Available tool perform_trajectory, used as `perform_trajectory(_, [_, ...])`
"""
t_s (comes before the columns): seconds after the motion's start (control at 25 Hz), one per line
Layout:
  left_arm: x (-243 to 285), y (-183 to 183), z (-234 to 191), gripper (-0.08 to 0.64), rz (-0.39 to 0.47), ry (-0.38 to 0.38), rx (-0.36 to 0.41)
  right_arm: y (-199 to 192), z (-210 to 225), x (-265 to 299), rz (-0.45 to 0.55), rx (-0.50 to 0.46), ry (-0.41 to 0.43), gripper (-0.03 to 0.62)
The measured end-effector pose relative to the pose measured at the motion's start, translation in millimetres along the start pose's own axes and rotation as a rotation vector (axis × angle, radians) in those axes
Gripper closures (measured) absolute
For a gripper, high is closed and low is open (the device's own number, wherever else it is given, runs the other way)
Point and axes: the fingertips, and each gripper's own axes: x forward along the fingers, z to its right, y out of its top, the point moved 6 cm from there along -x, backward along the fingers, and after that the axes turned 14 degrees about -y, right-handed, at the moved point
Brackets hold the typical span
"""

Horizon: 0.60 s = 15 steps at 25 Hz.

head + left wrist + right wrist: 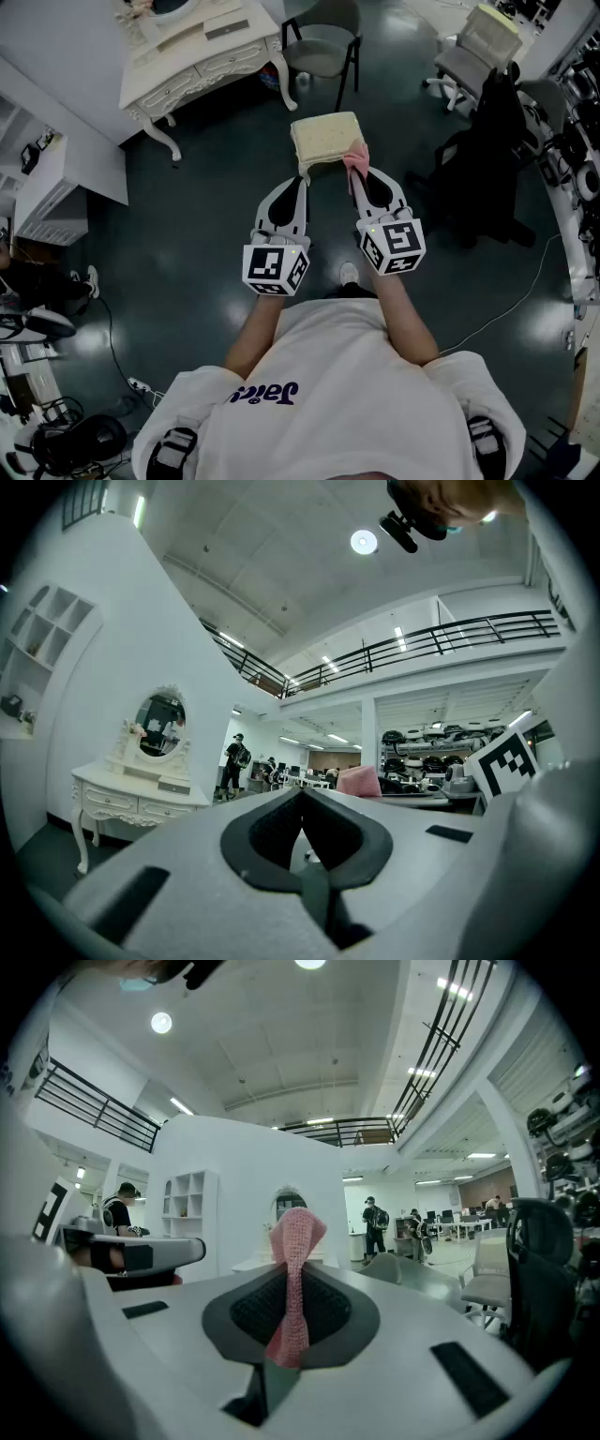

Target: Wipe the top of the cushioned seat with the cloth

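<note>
While the dark floor [216, 197] spreads wide and a white dressing table [202, 47] stands off to the left, the cushioned seat [323, 136] sits ahead of the person, cream top facing up. The left hand-held gripper [302, 180], jaws pressed together on nothing, hangs just short of the seat, probably to stay clear of the wiping path. The right hand-held gripper [359, 173] is clamped on the pink cloth [355, 157], a tuft standing proud of its tips, likely so fabric rather than jaw meets the cushion. The cloth overlaps the seat's near right corner; whether it touches, I cannot tell.
</note>
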Motion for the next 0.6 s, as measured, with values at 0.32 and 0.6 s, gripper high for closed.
perform_trajectory(0.32, [47.9, -7.4, -2.2, 0.546, 0.013, 0.038, -0.004, 3.7, 40.9, 37.2, -0.005, 0.036, 0.032, 0.568])
perform_trajectory(0.6, [103.5, -21.8, -12.2, 0.546, 0.005, 0.097, -0.019, -5.5, 81.5, 87.4, -0.038, 0.094, 0.099, 0.568])
